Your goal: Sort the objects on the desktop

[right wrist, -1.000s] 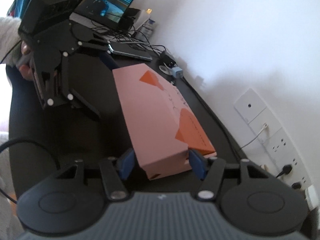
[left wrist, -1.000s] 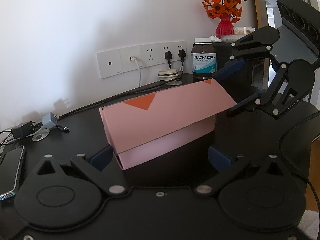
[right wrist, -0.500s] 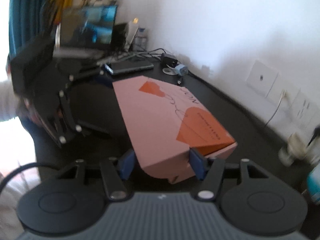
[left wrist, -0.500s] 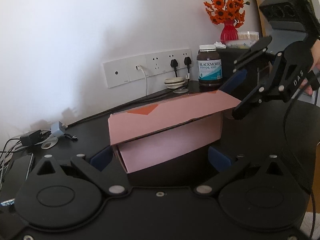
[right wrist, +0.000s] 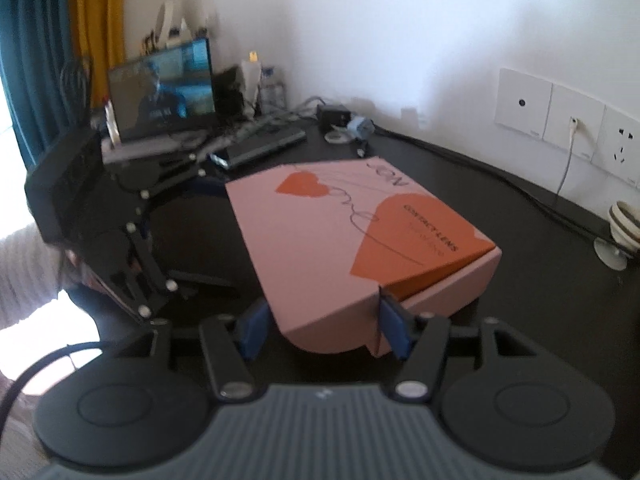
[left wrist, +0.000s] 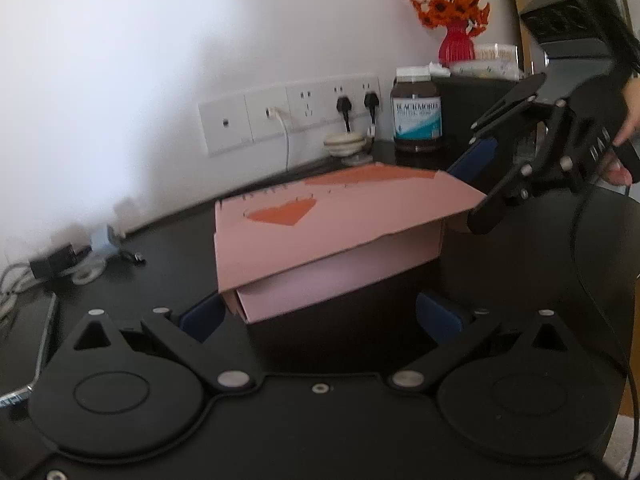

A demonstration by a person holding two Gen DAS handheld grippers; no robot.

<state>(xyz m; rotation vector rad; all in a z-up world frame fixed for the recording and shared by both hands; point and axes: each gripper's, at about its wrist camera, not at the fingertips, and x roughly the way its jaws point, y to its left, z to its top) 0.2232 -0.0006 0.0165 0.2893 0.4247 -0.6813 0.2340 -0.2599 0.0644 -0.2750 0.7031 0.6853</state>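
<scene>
A pink box [left wrist: 332, 236] printed with orange hearts [right wrist: 360, 236] lies lengthwise on the black desk [left wrist: 520, 272], its printed top facing up. My right gripper [right wrist: 322, 330] is shut on the box's near end, a blue pad [right wrist: 394, 332] on each side. In the left wrist view the right gripper [left wrist: 476, 190] clamps the box's far right end from above and below. My left gripper [left wrist: 320, 316] stands open at the box's other end, and its right pad [left wrist: 440, 316] is clear of the cardboard. In the right wrist view the left gripper [right wrist: 220, 236] sits by the box's far left end.
A brown supplement bottle [left wrist: 416, 112], a red vase of orange flowers [left wrist: 456, 40] and a small white holder [left wrist: 346, 146] stand by the wall sockets [left wrist: 308, 108]. Chargers and cables [left wrist: 60, 260] lie at the left. A lit screen [right wrist: 164, 92] and a flat dark device [right wrist: 260, 146] crowd the desk's far corner.
The right gripper rolled with the box in its grip. The box went from tilted on its edge to lying flat, printed top up. The left gripper's fingers kept the same spread.
</scene>
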